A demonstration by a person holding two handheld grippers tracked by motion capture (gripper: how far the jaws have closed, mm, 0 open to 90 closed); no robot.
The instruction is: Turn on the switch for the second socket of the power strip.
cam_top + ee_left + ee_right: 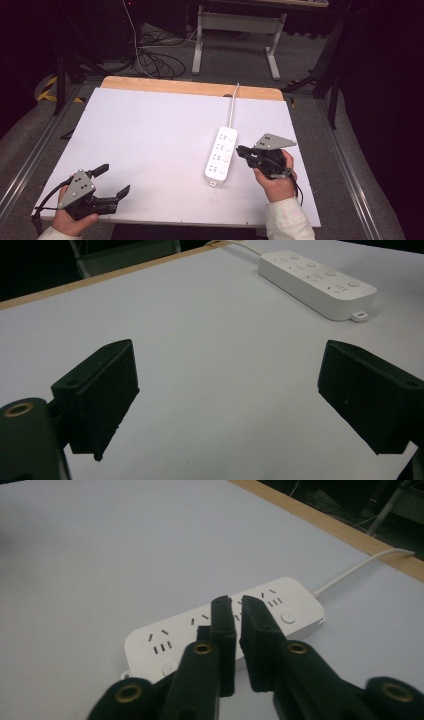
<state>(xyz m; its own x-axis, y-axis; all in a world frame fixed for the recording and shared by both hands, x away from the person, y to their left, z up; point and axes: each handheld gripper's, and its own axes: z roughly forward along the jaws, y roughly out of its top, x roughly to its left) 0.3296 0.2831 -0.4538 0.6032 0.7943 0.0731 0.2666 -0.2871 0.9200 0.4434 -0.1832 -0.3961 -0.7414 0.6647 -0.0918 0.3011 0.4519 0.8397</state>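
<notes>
On the white table [150, 130], left gripper [111, 181] spread wide; right gripper [241, 150] nearly pressed together beside power strip [221, 155]

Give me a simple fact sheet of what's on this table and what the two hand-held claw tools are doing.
Surface: white table with a wooden far edge
Item: white power strip, lying flat, sockets up, nothing plugged in
Cord: white cable running from the strip over the far edge
Left gripper: jaws wide apart, holding nothing, near the front left corner, far from the strip
Right gripper: jaws nearly closed with a thin gap, holding nothing, pointed at the strip's right side
Contact with strip: cannot tell
</notes>
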